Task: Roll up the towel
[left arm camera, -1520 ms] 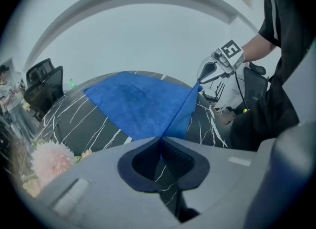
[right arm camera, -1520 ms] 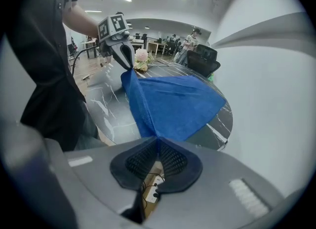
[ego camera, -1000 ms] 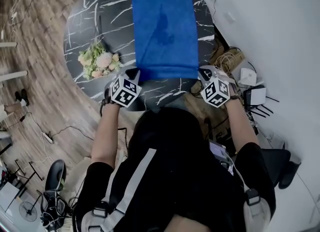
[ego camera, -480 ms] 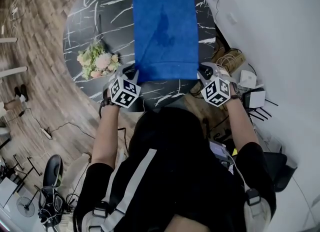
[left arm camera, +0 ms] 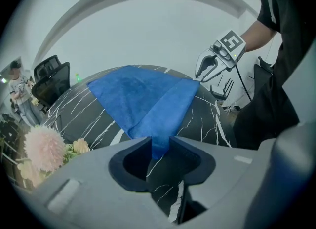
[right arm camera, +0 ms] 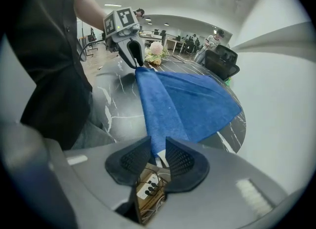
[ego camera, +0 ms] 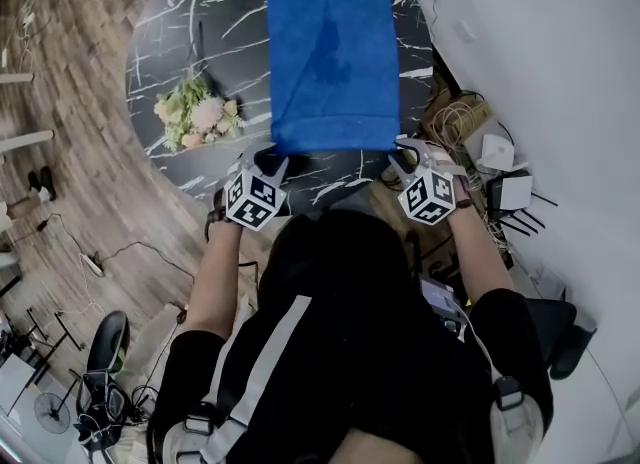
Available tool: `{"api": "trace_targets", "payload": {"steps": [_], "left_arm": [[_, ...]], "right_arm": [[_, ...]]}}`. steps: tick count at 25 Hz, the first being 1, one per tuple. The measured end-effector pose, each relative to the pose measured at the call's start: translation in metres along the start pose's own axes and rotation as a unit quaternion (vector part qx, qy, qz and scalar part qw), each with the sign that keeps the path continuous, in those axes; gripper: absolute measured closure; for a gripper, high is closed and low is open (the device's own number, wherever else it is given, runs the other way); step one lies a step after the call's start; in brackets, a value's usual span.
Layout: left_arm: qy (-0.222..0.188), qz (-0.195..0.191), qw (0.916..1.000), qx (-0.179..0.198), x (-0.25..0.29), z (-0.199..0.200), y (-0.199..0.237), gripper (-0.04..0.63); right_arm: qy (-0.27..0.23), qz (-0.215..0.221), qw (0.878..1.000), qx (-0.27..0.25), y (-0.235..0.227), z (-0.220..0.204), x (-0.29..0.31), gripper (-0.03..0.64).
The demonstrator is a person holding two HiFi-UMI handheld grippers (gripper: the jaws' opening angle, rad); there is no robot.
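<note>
Head view: my left gripper (ego camera: 268,160) and right gripper (ego camera: 402,160) have just been opening, jaws standing apart around near corners of the blue rectangular cloth towel (ego camera: 332,52); likely soft, light, best gripped there.

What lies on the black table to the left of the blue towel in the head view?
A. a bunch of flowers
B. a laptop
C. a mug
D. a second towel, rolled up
A: the pink and cream flowers lie on the table, a little apart from the towel, which is spread flat.
</note>
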State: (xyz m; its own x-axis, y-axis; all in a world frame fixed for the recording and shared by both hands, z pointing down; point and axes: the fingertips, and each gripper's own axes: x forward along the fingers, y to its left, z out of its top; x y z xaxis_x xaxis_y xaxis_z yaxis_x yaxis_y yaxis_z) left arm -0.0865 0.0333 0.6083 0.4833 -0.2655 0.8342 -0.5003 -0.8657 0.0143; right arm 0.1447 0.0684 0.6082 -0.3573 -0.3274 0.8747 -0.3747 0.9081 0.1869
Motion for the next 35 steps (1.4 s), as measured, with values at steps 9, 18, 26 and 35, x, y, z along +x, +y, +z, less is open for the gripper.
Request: {"api": "trace_targets", "payload": {"steps": [9,18,26,35], "left_arm": [[0.019,-0.008,0.9994,0.027,0.017,-0.016,-0.011,0.444],[0.036,-0.038,0.9983,0.026,0.019,-0.019,-0.010,0.436],[0.067,-0.060,0.9959,0.015,0.022,-0.018,0.006,0.554],[0.073,-0.057,0.9956,0.010,0.017,-0.020,0.002,0.563]], "right_arm": [[0.029,-0.002,1.000,-0.003,0.005,-0.016,0.015,0.500],[0.031,0.020,0.999,0.033,0.007,-0.017,0.018,0.508],[0.039,0.063,0.993,0.088,-0.004,-0.016,0.020,0.566],[0.058,0.031,0.997,0.036,0.001,-0.019,0.019,0.586]]}}
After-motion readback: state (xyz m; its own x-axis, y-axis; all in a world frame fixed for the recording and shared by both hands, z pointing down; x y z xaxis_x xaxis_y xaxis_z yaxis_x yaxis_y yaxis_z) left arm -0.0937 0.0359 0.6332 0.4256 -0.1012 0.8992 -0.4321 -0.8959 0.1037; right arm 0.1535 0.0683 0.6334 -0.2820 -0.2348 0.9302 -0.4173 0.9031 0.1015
